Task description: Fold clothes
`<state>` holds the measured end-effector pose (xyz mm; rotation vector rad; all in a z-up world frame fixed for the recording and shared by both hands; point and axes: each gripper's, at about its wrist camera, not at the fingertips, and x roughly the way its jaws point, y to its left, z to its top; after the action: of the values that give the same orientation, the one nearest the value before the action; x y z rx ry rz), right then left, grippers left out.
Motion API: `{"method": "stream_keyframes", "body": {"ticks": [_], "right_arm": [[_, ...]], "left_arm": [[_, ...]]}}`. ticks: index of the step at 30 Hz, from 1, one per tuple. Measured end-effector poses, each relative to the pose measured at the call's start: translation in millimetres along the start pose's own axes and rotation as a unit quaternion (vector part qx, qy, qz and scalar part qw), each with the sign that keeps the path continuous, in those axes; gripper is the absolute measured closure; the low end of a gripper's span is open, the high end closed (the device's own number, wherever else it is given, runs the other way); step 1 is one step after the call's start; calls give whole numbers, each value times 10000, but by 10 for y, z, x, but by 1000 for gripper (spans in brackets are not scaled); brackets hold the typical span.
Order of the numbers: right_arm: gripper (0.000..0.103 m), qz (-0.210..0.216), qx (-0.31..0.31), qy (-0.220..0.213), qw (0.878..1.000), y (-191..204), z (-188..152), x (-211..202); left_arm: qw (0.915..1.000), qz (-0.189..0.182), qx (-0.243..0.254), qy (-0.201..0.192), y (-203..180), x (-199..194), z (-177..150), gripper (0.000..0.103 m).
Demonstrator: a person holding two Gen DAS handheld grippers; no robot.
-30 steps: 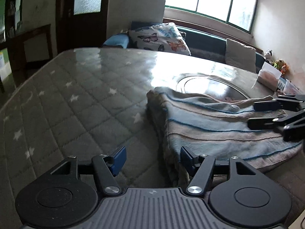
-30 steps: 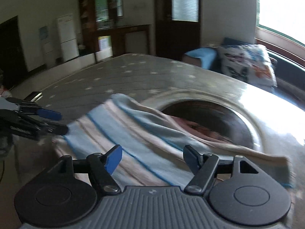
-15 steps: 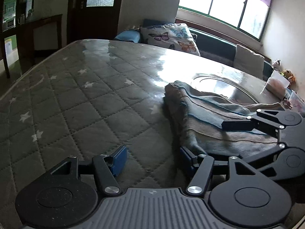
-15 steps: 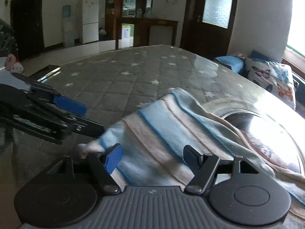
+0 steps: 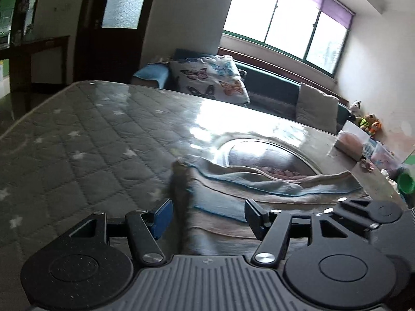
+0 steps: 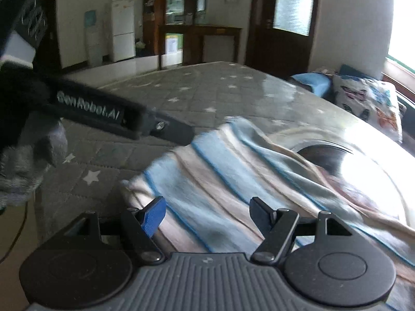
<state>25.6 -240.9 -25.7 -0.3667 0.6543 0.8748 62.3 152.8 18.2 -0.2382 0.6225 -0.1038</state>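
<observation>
cloth point(image 5: 259, 194) beneath parted fingers point(image 5: 162, 213)

Striped garment point(image 5: 259, 189): soft fleecy fabric, pale blue and beige bands with thin darker blue lines. Lies flat-ish, folded over in layers, rumpled ridges along the stripes. Sits on the grey star-quilted table cover point(image 5: 77, 142), far edge overlapping the round glass inset point(image 5: 272, 153).

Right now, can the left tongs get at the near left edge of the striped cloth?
Probably yes: the left tongs stand open right over the striped cloth edge, nothing between; the right tongs sit off to the side.
</observation>
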Motion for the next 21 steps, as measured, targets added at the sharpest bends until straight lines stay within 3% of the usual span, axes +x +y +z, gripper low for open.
{"method": "stream_keyframes", "body": {"ticks": [7, 13, 19, 21], "right_arm": [[30, -676, 665, -19, 9955, -585, -303, -459], [30, -1293, 1609, -63, 9784, -1179, -717, -778], [35, -1608, 2239, 47, 9612, -1554, -1136, -937], [37, -1582, 2253, 12, 9614, -1591, -1174, -992]], "left_arm": [[9998, -31, 191, 67, -148, 80, -134, 49], [9988, 232, 376, 214, -178, 184, -234, 56], [9979, 360, 391, 373, -169, 258, -256, 57], [9974, 395, 439, 420, -187, 272, -238, 57]]}}
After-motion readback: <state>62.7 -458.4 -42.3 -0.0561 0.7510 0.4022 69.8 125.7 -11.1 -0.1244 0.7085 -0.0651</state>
